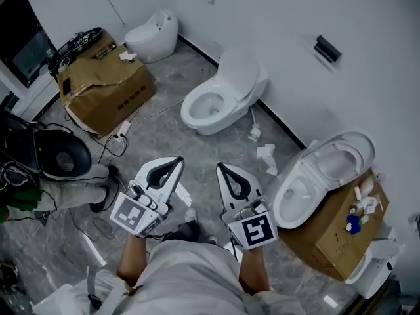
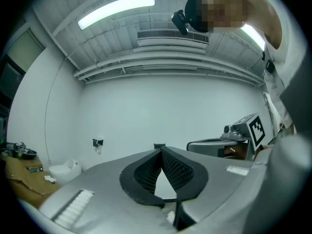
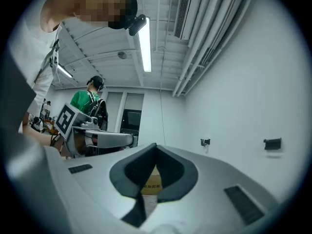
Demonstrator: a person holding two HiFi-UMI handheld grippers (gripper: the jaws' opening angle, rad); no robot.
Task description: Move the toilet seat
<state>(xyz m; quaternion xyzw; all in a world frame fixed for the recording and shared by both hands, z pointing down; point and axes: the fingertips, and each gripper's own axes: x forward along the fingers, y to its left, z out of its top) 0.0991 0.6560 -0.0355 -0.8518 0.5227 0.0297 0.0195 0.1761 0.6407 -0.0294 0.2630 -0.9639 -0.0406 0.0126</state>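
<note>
You stand on a grey floor (image 1: 164,130) beside a white wall (image 1: 295,18). Far to your left sits a big cardboard box (image 1: 108,90); a second box (image 1: 325,238) near on the right carries a white toilet (image 1: 295,202), and its toilet seat (image 1: 344,157) stands raised, well to the right of your tools. A middle toilet (image 1: 210,107) sits by the wall with its lid (image 1: 239,71) up, and a small toilet (image 1: 154,35) stands farther off on the left. Your left gripper (image 1: 177,161) and right gripper (image 1: 222,169) hover side by side close to you, each with jaws pressed together on nothing and touching no toilet. Crumpled paper (image 1: 266,153) lies on the floor between the middle toilet and the white toilet
</note>
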